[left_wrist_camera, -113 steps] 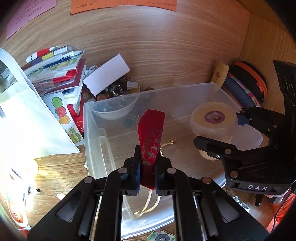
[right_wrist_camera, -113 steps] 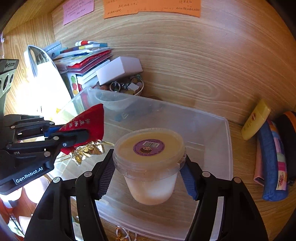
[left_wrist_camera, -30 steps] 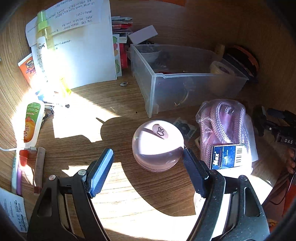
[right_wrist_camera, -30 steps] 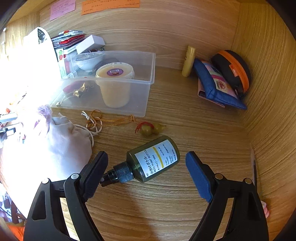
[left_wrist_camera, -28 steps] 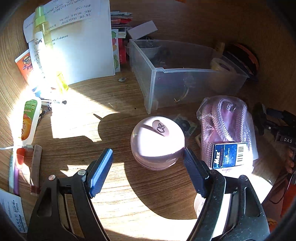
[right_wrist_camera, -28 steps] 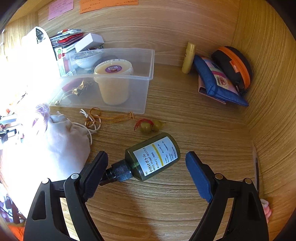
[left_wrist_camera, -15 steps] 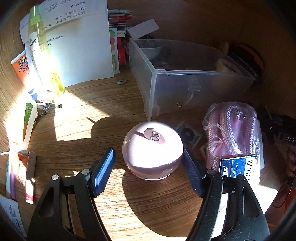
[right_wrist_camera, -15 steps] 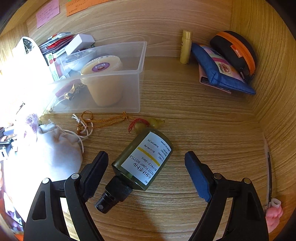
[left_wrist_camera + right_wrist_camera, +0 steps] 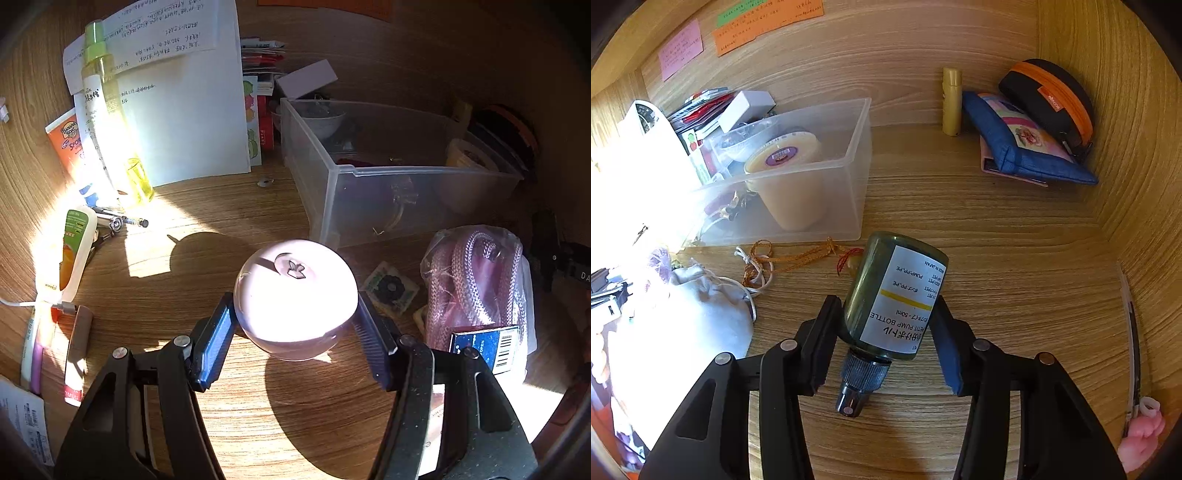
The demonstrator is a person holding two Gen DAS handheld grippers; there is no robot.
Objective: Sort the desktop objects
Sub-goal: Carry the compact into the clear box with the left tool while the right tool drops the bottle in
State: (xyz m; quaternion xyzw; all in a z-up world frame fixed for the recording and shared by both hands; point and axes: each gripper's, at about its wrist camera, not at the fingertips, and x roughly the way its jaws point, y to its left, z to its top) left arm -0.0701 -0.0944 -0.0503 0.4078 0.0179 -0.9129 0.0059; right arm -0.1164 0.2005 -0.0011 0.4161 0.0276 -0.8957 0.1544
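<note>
Largest, the clear bin (image 9: 857,155) holds a lidded tub (its far corner glare-washed). Nearer, the left gripper (image 9: 295,332) closes around a pink dome (image 9: 295,291), pads touching its sides; the right gripper (image 9: 882,332) closes onto a green bottle (image 9: 894,299), cap toward the camera.

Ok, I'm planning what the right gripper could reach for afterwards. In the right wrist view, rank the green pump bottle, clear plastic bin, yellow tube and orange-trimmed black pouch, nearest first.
1. Green pump bottle: between the closing right gripper pads, touching them.
2. Clear plastic bin: ahead, to the left.
3. Yellow tube: standing against the back wall.
4. Orange-trimmed black pouch: far right corner, roughly as far as the tube, too close to call.
</note>
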